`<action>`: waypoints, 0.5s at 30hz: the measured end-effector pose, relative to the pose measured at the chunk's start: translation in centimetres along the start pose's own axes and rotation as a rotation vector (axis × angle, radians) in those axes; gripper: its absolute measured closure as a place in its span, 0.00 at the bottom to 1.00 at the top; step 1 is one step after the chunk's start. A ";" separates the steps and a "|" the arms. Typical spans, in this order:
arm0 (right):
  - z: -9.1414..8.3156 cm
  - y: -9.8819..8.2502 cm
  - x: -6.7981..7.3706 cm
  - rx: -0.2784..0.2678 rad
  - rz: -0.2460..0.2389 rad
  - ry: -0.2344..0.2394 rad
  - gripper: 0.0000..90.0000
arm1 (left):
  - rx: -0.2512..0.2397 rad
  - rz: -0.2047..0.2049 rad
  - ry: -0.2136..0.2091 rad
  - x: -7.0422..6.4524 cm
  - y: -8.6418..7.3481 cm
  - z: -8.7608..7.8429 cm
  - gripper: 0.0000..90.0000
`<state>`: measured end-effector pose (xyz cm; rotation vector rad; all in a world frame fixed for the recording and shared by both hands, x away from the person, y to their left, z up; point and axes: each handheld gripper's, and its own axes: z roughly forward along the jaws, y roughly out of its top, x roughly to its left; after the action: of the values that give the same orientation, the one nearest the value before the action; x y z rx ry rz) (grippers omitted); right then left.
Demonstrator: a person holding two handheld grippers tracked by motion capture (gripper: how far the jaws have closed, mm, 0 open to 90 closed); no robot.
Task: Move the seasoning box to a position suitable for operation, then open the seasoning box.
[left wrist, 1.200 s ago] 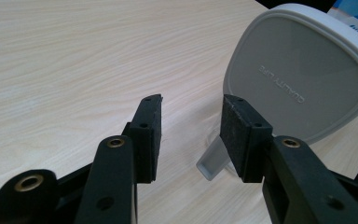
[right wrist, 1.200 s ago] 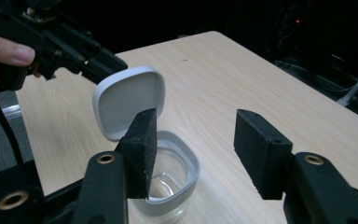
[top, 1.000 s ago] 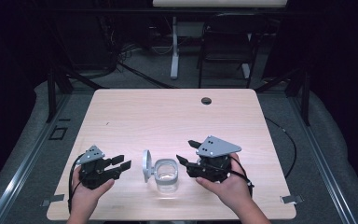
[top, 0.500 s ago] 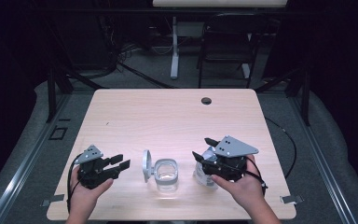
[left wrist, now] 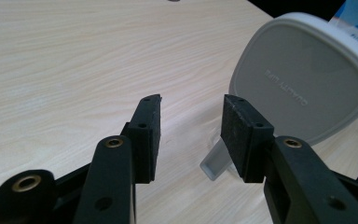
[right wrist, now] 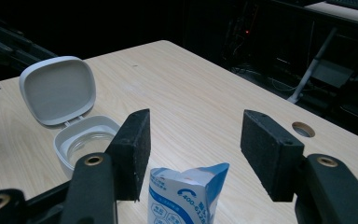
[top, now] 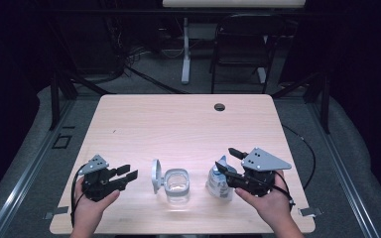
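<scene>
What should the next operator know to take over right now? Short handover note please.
Left gripper: open, empty, aimed at the raised lid.
Right gripper: open, jaws either side of the blue-and-white pouch, not gripping.
Clear container: lid flipped open, stands between the grippers on the table; pouch upright just right of it.
Done: container opened.
Left, probably: grip the pouch and get it into the container.

Black claws [top: 113,174], grey triangular plates [top: 265,159]

The right claw [top: 226,161] has drawn back from the clear container [top: 177,185], a blue-and-white pouch [top: 219,182] now standing below it.
</scene>
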<state>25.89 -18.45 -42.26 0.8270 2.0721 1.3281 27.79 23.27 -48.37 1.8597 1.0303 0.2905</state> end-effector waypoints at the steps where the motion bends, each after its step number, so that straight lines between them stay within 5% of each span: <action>1: -0.1 -0.1 0.0 -0.004 0.003 -0.001 0.47 | 0.004 0.002 0.001 0.0 0.0 0.0 0.64; 6: -0.4 -0.7 -0.3 -0.019 0.015 -0.028 0.45 | 0.004 0.002 0.006 -0.1 -0.1 -0.2 0.64; 15: -0.3 -1.6 -0.7 0.003 0.037 -0.002 0.44 | 0.016 -0.007 0.014 0.1 -0.3 0.1 0.64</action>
<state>25.85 -19.68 -43.54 0.8716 2.0667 1.3432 27.72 23.33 -48.73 1.8703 1.0510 0.2928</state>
